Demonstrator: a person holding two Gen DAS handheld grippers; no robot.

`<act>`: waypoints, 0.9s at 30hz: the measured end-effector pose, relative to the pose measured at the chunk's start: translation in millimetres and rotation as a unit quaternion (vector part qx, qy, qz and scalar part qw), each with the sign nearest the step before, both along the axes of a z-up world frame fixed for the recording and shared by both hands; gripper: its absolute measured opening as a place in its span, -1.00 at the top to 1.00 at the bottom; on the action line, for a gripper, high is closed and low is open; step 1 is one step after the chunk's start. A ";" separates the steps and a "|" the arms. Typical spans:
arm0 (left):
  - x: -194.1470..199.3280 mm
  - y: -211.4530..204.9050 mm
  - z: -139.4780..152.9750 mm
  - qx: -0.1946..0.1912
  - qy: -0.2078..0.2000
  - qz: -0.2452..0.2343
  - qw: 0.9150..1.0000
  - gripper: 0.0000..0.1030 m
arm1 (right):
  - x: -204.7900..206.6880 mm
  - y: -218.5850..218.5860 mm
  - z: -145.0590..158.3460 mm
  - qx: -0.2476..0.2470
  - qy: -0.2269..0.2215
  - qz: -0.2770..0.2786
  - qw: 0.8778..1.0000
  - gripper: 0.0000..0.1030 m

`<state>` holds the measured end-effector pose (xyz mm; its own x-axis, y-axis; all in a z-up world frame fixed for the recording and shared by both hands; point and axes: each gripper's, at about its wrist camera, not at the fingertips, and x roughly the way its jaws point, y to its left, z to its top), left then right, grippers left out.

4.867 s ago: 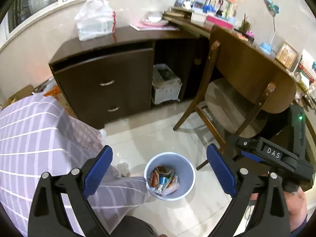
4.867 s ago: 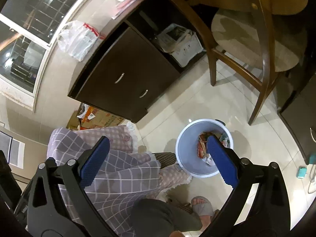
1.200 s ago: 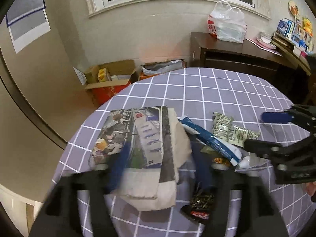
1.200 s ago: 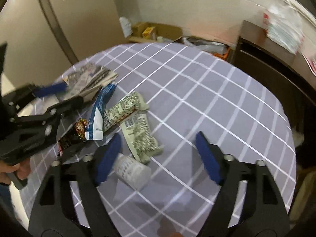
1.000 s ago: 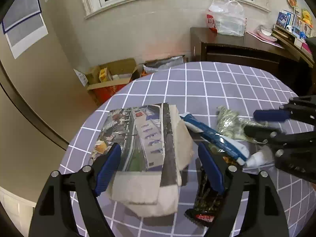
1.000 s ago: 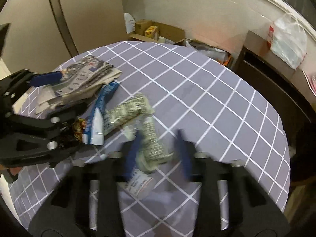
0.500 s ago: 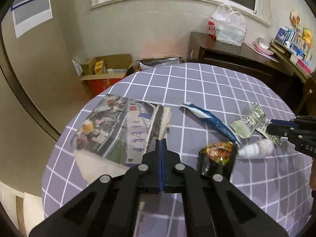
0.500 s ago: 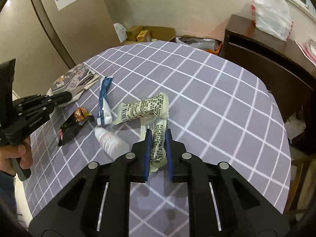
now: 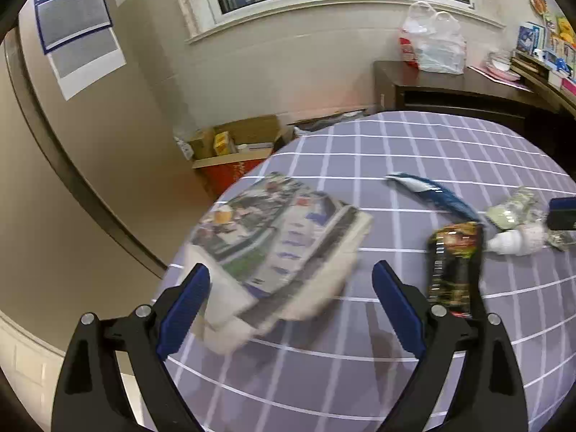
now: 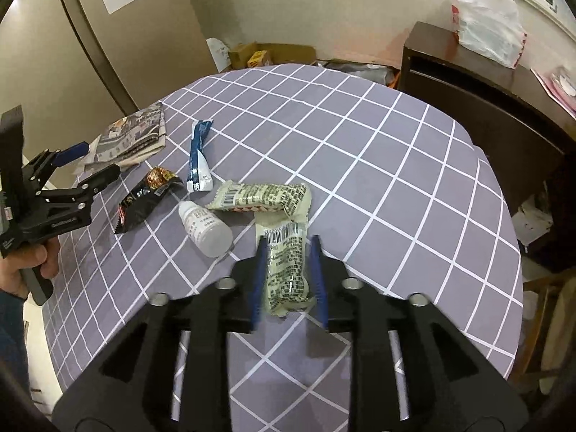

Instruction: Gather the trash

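- A round table [image 10: 414, 165] under a purple checked cloth carries all the trash; a dark cabinet [image 10: 478, 108] with a white plastic bag [image 10: 486, 18] on top stands beyond its far right edge.
- A folded newspaper [image 9: 273, 248] lies at the table's left edge, just ahead of the left gripper [image 9: 288, 309]. Its jaws have just been opening and now stand wide apart and empty, with the paper's near corner between the blue pads, untouched.
- The right gripper [image 10: 288, 280] has also just been opening. Its pads flank the near end of a pale printed wrapper [image 10: 288, 270] with a narrow gap on each side, so the wrapper lies released on the cloth.
- A second pale wrapper [image 10: 262, 196] lies just beyond, touching the first.
- A black snack packet [image 10: 144, 198] lies to the left, near the left gripper.
- A blue-and-white sachet [image 10: 198, 158] lies farther back.
- A small white bottle [image 10: 205, 228] lies on its side between packet and wrappers.
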<state>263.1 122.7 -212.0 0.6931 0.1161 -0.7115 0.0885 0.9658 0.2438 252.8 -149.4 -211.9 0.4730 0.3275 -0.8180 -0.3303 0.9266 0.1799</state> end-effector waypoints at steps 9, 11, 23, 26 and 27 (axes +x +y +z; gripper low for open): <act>14.6 11.4 -12.5 0.047 0.013 -0.037 0.998 -0.47 | 1.4 22.2 -9.4 -0.051 -0.017 0.017 0.998 0.40; 12.4 16.9 -12.7 0.038 0.018 -0.038 0.998 -0.04 | 0.4 22.1 -11.3 -0.057 -0.022 0.014 0.998 0.49; 0.9 35.3 -3.7 -0.057 0.023 -0.026 0.998 0.27 | -13.2 -12.6 -2.2 -0.003 -0.004 -0.014 1.000 0.88; -0.6 40.9 1.3 -0.046 -0.009 -0.002 0.999 -0.77 | -14.1 -18.5 -3.7 0.001 0.004 -0.019 1.000 0.87; 0.4 42.0 1.9 -0.043 -0.011 0.001 0.999 -0.77 | -14.6 -20.0 -3.8 0.004 0.006 -0.021 1.000 0.87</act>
<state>263.6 164.6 -210.1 0.7082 0.0562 -0.7038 0.0822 0.9835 0.1612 238.2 -169.4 -215.7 0.4767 0.3139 -0.8211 -0.2889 0.9381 0.1909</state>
